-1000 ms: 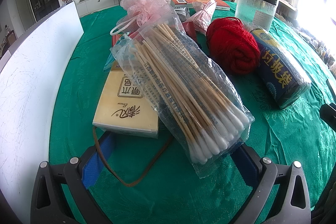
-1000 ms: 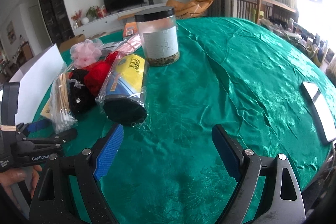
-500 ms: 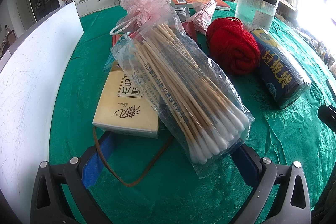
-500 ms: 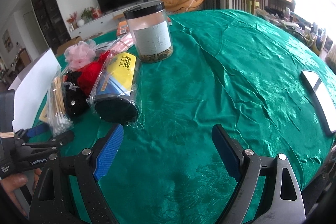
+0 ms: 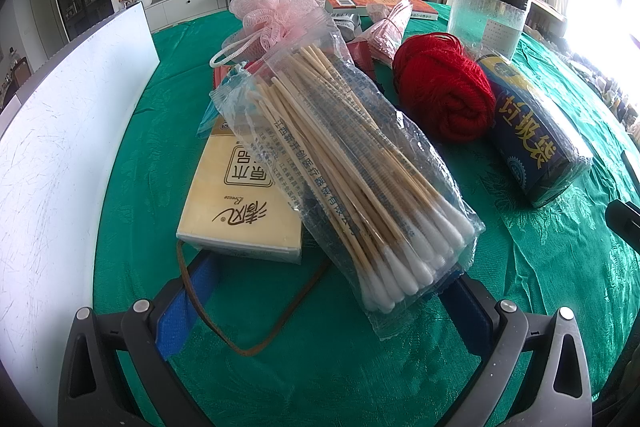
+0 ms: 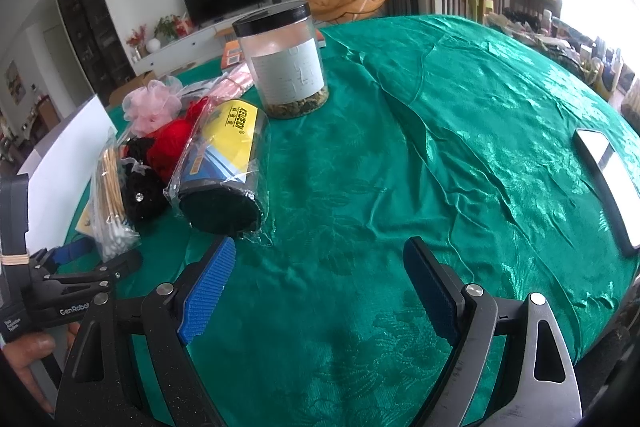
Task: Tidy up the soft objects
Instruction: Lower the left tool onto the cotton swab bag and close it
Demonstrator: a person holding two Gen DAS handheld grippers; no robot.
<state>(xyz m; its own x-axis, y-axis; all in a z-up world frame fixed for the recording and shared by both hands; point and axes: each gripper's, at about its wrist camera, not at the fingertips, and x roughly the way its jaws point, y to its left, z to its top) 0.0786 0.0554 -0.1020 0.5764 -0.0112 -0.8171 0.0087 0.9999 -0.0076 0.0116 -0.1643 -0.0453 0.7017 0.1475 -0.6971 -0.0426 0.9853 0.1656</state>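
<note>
So the left gripper (image 5: pixel 320 291) sits low at the near end of the pile with its jaws spread wide, nothing pinched. The bag of cotton swabs (image 5: pixel 352 163) lies diagonally right between those fingers, cotton tips toward the camera, leaning over a yellow tissue pack (image 5: pixel 236 203). A brown rubber band (image 5: pixel 248 311) loops on the green tablecloth (image 5: pixel 400 367) just in front of the pack. Behind the swabs there's a red yarn ball (image 5: pixel 448 87), a pink mesh bath pouf (image 5: pixel 272 11), and a blue roll of trash bags (image 5: pixel 532 131) off to the right, close beside the yarn.

The right gripper (image 6: pixel 316 283) is also wide open, hovering over bare cloth near the end of that roll. From this side there's something black and fuzzy (image 6: pixel 142 187) tucked between the swabs and the roll, possibly a knit item, hard to tell. A black-lidded jar (image 6: pixel 286 63) stands upright behind, and a phone (image 6: pixel 608 179) lies well apart on the far right.
</note>
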